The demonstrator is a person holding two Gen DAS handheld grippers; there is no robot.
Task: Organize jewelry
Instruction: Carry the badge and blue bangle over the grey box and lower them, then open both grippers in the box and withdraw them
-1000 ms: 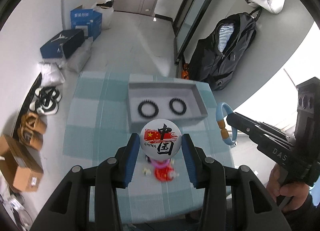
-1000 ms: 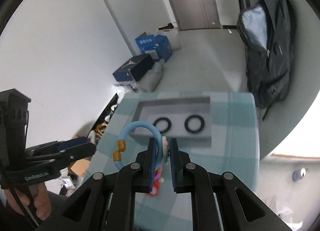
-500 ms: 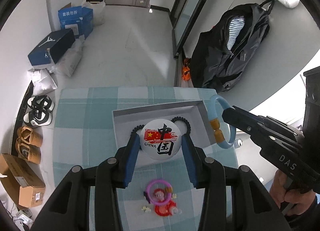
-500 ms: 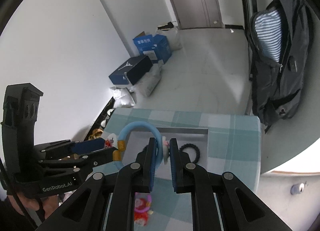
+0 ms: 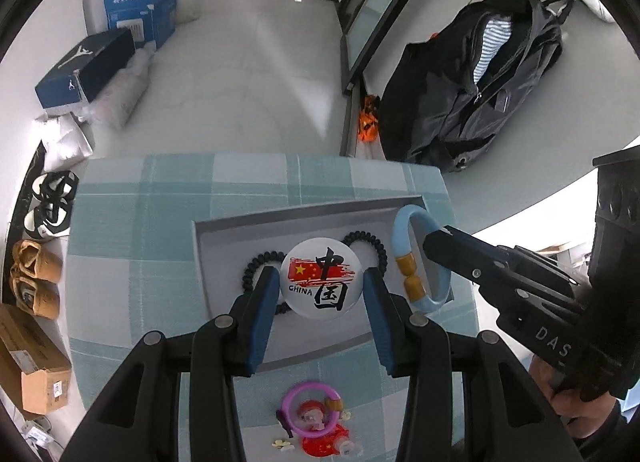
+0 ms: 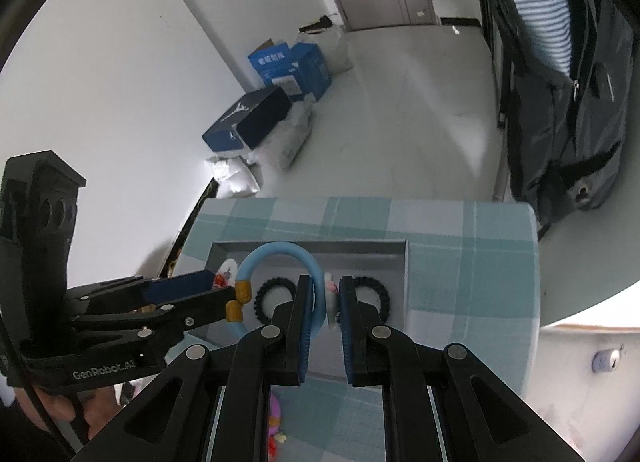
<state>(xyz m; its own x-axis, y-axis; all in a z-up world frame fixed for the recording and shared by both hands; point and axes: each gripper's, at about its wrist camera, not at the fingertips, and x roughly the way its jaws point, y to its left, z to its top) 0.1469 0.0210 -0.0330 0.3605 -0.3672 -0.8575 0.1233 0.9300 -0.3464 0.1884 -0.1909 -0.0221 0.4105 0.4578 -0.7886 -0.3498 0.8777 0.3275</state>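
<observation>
While both grippers hover over grey tray (image 5: 224, 229): left gripper (image 5: 320, 294) pinches round badge (image 5: 321, 284); right gripper (image 6: 324, 300) clamps blue bangle (image 6: 280, 252); black bracelets (image 6: 370, 294) inside tray.

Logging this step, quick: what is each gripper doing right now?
Left gripper: shut on the round badge, over the grey tray.
Right gripper: shut on the blue bangle.

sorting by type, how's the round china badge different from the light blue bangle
The badge is a solid white disc printed with a red flag and black characters; the bangle is an open light blue ring with two amber beads. The left gripper holds the badge by its edges, flat face to the camera; the right gripper pinches the bangle's band. Both hang over the grey tray.
</observation>
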